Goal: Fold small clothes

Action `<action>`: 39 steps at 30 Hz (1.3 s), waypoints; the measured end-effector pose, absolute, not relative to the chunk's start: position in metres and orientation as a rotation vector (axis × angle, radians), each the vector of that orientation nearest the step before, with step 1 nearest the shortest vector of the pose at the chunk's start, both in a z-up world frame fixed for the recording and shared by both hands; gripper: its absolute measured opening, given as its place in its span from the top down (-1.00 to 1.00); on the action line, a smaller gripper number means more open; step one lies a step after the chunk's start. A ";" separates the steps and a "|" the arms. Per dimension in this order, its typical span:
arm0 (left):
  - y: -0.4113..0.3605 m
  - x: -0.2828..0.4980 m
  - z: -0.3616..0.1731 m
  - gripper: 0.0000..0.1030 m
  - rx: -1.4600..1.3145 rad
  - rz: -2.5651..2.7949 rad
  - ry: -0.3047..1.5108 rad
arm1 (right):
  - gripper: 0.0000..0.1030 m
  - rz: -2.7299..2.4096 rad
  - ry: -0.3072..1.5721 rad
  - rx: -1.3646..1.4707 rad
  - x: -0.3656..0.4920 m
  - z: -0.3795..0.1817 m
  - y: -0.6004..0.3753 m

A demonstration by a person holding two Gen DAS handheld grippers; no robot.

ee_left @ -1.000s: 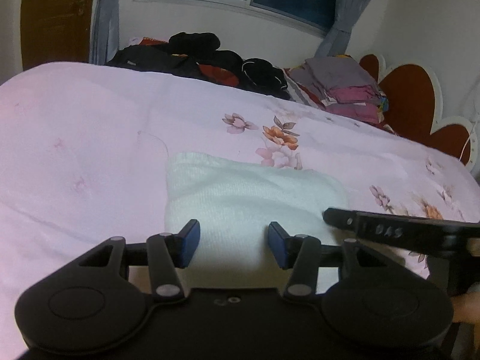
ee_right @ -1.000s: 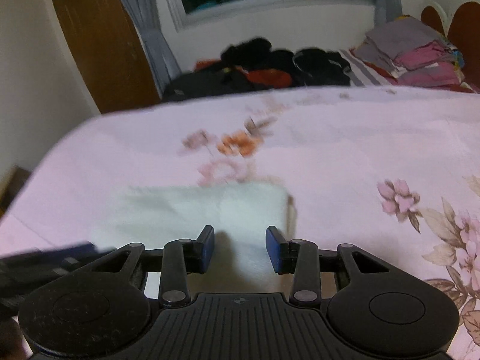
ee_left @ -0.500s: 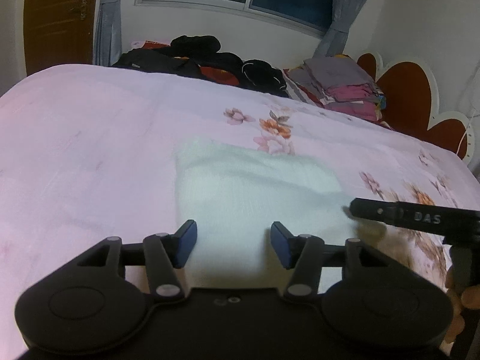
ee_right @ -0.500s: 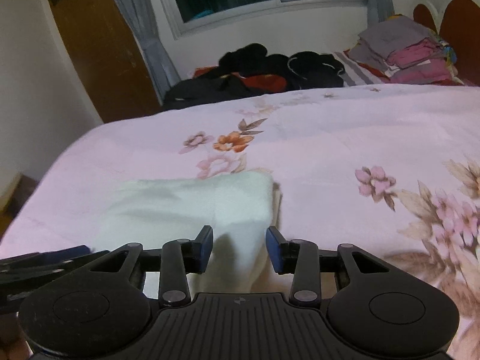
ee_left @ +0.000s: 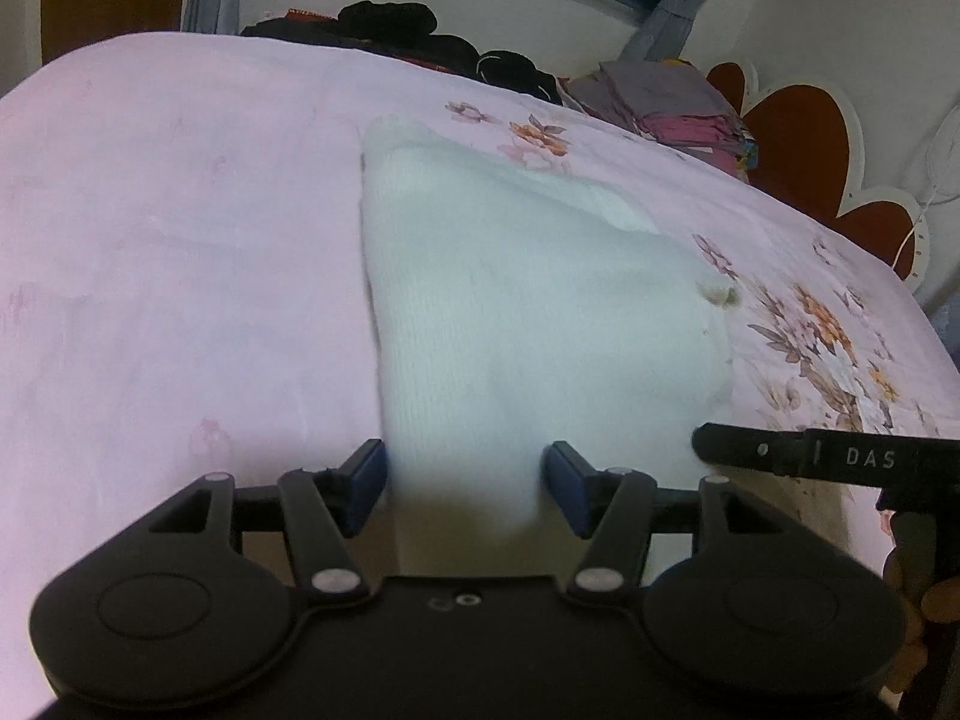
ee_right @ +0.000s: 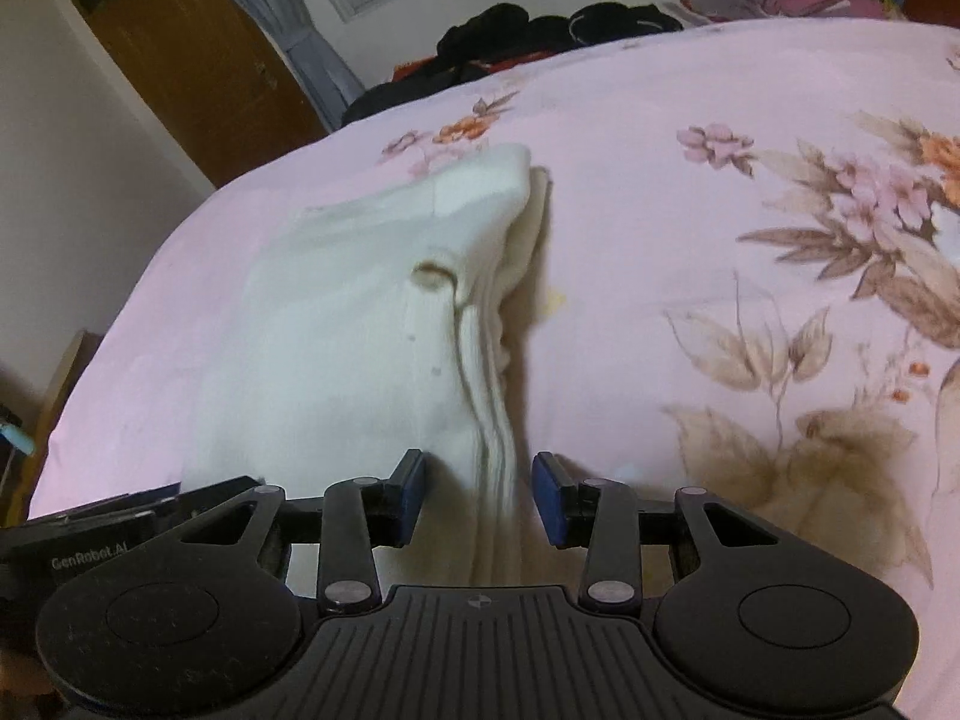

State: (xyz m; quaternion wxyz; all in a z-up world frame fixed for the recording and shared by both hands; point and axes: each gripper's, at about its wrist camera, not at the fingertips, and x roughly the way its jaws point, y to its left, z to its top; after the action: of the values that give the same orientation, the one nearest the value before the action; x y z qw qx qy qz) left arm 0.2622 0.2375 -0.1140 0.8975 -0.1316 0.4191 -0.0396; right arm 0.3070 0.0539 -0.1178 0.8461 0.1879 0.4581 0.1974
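Both hand-held grippers (ee_left: pixel 465 483) (ee_right: pixel 477 495) wide apart, white garment's (ee_left: pixel 528 312) near edge hidden beneath them.

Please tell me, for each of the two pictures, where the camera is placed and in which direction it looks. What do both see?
Left wrist: sits on the left tool, looks along its open fingers over the white knit garment; the right tool's finger enters at right.
Right wrist: sits on the right tool, open, astride the garment's layered edge; left tool at lower left.
Shared: garment, pink floral bedspread, dark clothes pile.
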 end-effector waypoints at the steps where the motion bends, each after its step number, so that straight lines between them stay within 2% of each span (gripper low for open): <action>1: 0.237 0.262 -0.115 -0.09 -0.278 -0.088 0.871 | 0.24 0.426 0.981 0.409 0.306 -0.119 0.053; 4: 0.237 0.262 -0.115 0.24 -0.304 -0.109 0.879 | 0.28 0.437 1.009 0.431 0.306 -0.120 0.053; 5: 0.239 0.262 -0.114 0.39 -0.322 -0.115 0.879 | 0.42 0.446 1.026 0.456 0.308 -0.122 0.053; 7: 0.240 0.264 -0.111 0.55 -0.330 -0.125 0.878 | 0.64 0.467 1.061 0.510 0.309 -0.123 0.050; 10: 0.245 0.267 -0.098 0.61 -0.324 -0.169 0.879 | 0.69 0.514 1.094 0.660 0.310 -0.121 0.040; 13: 0.251 0.264 -0.084 0.61 -0.305 -0.197 0.860 | 0.71 0.551 1.109 0.776 0.307 -0.122 0.031; 16: 0.250 0.263 -0.099 0.60 -0.261 -0.178 0.905 | 0.72 0.488 1.137 0.606 0.301 -0.128 0.036; 18: 0.245 0.259 -0.111 0.51 -0.216 -0.159 0.904 | 0.72 0.483 1.120 0.536 0.299 -0.121 0.042; 21: 0.241 0.259 -0.105 0.41 -0.203 -0.145 0.892 | 0.71 0.461 1.028 0.324 0.291 -0.098 0.061; 27: 0.239 0.261 -0.081 0.38 -0.159 -0.096 0.763 | 0.71 0.403 0.848 0.240 0.295 -0.061 0.068; 30: 0.233 0.282 -0.080 0.38 -0.160 -0.096 0.756 | 0.71 0.391 0.798 0.193 0.306 -0.052 0.086; 35: 0.222 0.303 -0.093 0.30 -0.148 -0.082 0.784 | 0.71 0.386 0.745 0.105 0.319 -0.057 0.111; 39: 0.220 0.299 -0.101 0.24 -0.135 -0.087 0.781 | 0.71 0.338 0.800 0.004 0.331 -0.089 0.119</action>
State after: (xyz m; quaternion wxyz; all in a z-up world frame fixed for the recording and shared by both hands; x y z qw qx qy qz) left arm 0.2994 0.2196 -0.1009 0.9216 -0.0659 0.3803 -0.0425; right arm 0.3306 0.1194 -0.0887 0.9071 0.0021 0.3878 0.1638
